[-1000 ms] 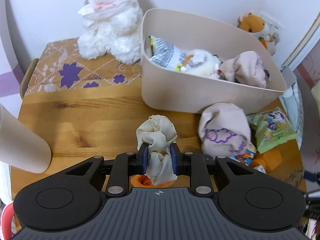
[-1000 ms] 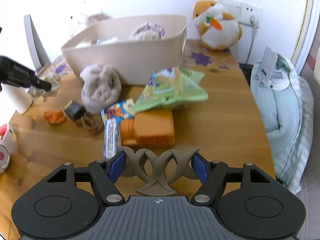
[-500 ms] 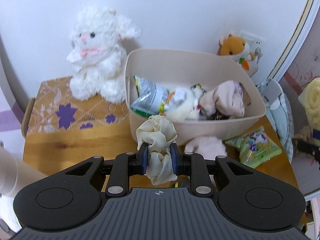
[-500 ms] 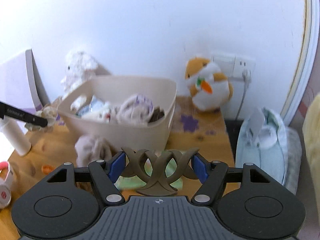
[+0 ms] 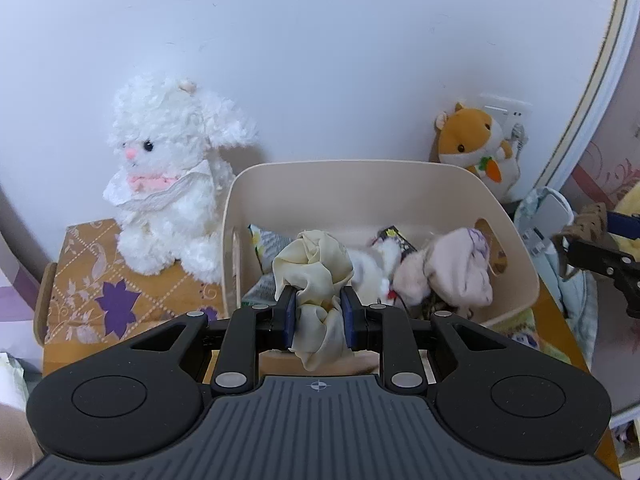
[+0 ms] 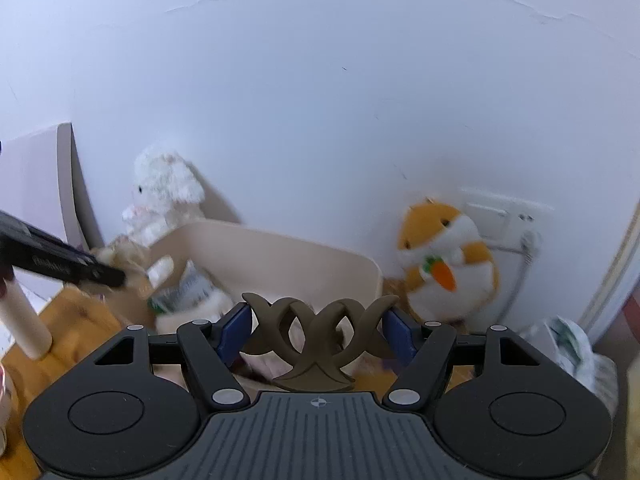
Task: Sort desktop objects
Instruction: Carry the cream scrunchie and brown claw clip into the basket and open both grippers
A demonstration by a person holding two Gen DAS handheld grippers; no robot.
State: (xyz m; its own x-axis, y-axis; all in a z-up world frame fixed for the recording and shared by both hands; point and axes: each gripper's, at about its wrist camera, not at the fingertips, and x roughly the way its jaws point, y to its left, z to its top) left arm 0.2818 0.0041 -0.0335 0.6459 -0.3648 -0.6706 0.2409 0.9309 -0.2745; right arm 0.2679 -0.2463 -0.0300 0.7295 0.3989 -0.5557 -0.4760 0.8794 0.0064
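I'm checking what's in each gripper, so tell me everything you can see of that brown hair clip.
The brown hair clip is a matte claw clip, plastic by the look of it, with curved, crossing teeth that form open loops above a pointed, flared base. It sits upright, held widthwise between the blue pads of the right gripper, one pad pressing each end. Nothing else touches it. It hangs in the air in front of the beige bin, off the table.
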